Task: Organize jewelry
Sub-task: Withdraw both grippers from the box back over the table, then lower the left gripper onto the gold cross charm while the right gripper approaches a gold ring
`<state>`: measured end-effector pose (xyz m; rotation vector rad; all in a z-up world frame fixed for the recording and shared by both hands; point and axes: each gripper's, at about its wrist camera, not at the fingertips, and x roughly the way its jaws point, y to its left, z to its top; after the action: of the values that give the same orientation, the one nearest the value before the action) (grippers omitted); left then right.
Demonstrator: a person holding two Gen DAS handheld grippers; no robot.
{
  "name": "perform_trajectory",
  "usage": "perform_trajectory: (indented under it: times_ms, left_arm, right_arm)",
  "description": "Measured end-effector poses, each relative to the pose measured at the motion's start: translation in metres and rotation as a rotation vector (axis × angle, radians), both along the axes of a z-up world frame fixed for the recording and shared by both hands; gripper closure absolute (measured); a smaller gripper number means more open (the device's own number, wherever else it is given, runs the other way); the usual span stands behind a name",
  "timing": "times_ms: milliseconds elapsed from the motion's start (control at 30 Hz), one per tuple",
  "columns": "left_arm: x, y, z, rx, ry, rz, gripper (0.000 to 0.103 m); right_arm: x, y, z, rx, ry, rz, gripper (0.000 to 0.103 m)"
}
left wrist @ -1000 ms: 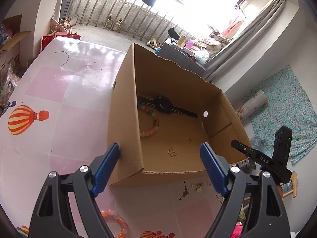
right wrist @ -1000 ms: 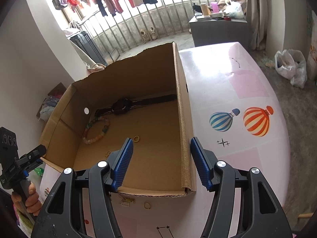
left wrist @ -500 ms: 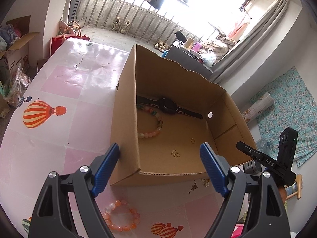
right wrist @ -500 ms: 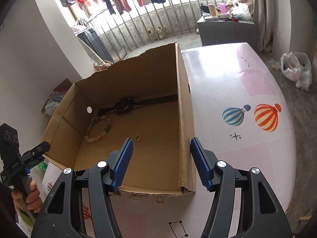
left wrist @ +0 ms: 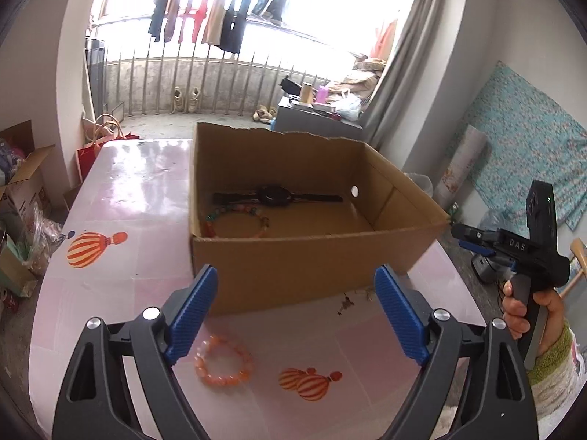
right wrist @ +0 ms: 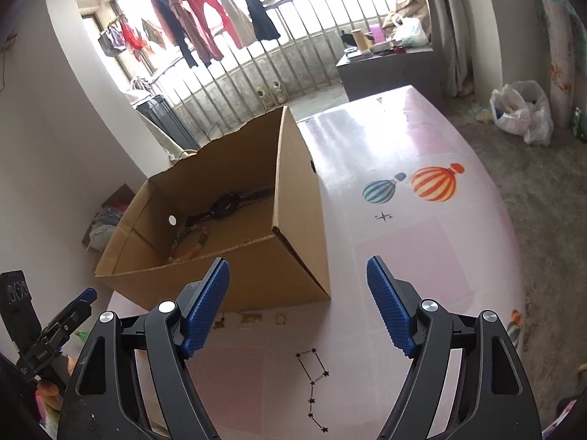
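One cardboard box [left wrist: 308, 267] is seen on the pink table [left wrist: 121, 198] — inside it lie one black watch [left wrist: 275, 195] and one multicoloured bead bracelet [left wrist: 238, 220]. One orange bead bracelet [left wrist: 224, 363] and a few small trinkets [right wrist: 253, 318] are left on the table before the box. Two grippers are counted: the left gripper [left wrist: 297, 315] and right gripper [right wrist: 299, 304], both spread with jaws just opened wider — nothing between them.
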<state>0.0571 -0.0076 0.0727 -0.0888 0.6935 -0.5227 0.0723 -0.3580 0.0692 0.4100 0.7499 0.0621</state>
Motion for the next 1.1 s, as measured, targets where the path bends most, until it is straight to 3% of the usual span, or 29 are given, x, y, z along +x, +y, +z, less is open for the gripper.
perform_trajectory:
  times_ms: [133,333,467,700,867,1100]
  left_arm:
    - [-0.014,-0.032,-0.020,0.074,0.040,-0.067,0.016]
    - [-0.028,-0.091,-0.059,0.333,0.058,-0.135,0.016]
    - [-0.031,-0.115,-0.081,0.483,0.052,-0.160,0.016]
    - [-0.017,-0.109,-0.096,0.431,0.138,-0.108,0.006]
    - [-0.012,-0.105,-0.100,0.386,0.168,-0.091,0.006]
    - [-0.011,-0.096,-0.096,0.394,0.172,-0.098,0.005]
  right_arm:
    - [-0.009,0.017,-0.016,-0.092,0.095,0.023,0.026]
    - [-0.010,0.066,-0.055,-0.366,0.231,0.096,0.019]
    - [-0.009,0.089,-0.073,-0.461,0.258,0.152,0.015]
    - [-0.005,0.085,-0.081,-0.420,0.256,0.169,0.008]
    - [-0.002,0.078,-0.084,-0.394,0.264,0.184,0.008]
    - [-0.008,0.075,-0.087,-0.383,0.259,0.191,0.008]
